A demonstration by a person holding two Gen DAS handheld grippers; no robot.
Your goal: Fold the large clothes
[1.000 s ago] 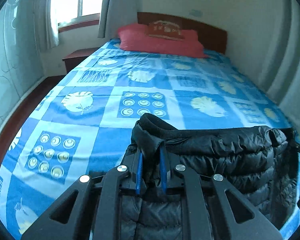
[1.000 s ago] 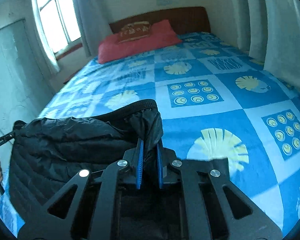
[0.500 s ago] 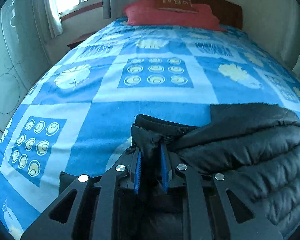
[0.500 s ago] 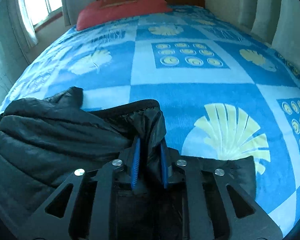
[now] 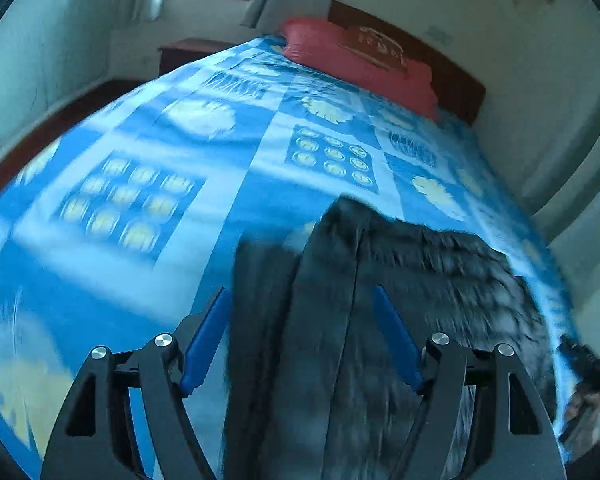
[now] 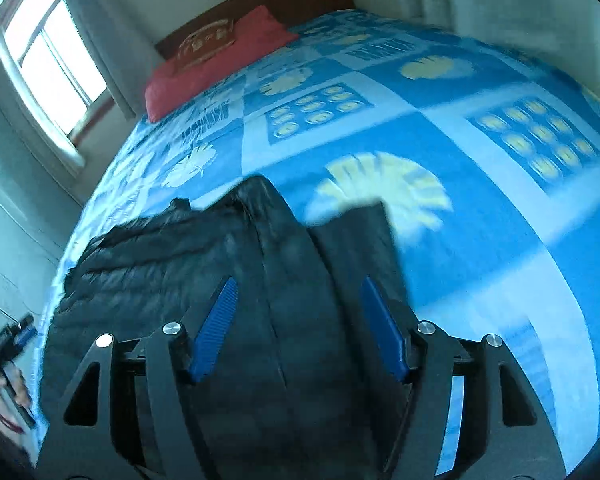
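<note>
Both my tongs, clamped on the black puffer jacket (image 5: pixel 440 280) a second ago, are spreading apart now: left tongs (image 5: pixel 302 336) and right tongs (image 6: pixel 300 328) released, pads clear of the fabric between them. It lies folded on the blue patterned bed (image 6: pixel 480 184), blurred.

A second ago both grippers pinched the black puffer jacket (image 5: pixel 400 280) at its collar edge. Now the left gripper (image 5: pixel 302 316) and the right gripper (image 6: pixel 298 304) are opening, blue pads clear of the fabric between them. The jacket appears to lie flat on the blue bedspread (image 5: pixel 140 240), though blur smears it. Both views have tilted.
</note>
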